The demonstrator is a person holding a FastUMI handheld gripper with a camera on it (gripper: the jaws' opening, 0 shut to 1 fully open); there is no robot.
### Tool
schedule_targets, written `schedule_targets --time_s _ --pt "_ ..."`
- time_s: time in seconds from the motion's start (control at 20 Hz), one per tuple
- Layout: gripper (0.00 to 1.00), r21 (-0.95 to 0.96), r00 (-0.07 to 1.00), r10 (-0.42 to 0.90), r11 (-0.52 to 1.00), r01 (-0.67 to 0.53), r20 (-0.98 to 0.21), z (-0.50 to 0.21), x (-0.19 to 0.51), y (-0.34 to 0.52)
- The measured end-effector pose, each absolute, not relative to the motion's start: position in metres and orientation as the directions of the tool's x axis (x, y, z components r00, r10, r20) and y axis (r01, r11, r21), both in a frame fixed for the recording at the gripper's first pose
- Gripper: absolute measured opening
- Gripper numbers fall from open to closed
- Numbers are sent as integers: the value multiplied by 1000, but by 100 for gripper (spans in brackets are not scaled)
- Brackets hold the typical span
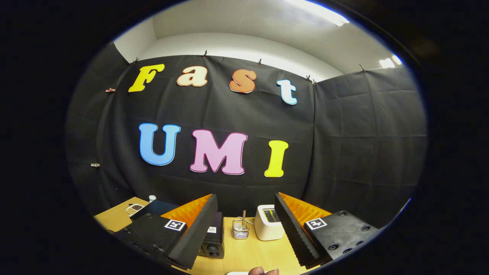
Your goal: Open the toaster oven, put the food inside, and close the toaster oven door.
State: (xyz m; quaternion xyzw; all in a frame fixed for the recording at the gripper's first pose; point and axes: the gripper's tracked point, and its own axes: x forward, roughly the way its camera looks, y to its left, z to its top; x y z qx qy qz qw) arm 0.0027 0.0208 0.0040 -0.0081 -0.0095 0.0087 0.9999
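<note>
Tongs [244,235] held high above a wooden counter [248,256], fingers spread wide apart and gripping nothing; the gap between them looks onto the far edge of the counter and the black cloth wall behind it.

Oven [212,238]: a dark box on the counter, largely hidden behind the left finger. Only its right end and a round knob low on its front can be made out, so whether the door is ajar or closed cannot be told. A small white label sits on its visible face.

Jar [240,229]: a small clear container standing between the fingers, just right of the oven, with a thin brown stick upright in it; its contents are too small to identify.

White appliance [268,227]: a rounded white box just right of the jar, with slots in its top, possibly a toaster; its right side is cut off by the right finger. A pale cord [250,220] runs behind the jar toward it.

Far left, beyond the left finger: a dark flat object [154,208], a shallow dish [134,209] holding something brown, possibly the food, and a small white-capped bottle [152,198] near the wall.

At the near edge of the counter, fingertips of a hand [263,271] rest beside a white object that is mostly cut off.
</note>
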Motion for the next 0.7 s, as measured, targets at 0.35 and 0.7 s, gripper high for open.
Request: schedule_targets --time_s 0.35,0.7 --pt "98 53 994 109 993 -107 -30 -18 3 96" --pt "98 113 963 194 978 -175 -187 -96 9 181"
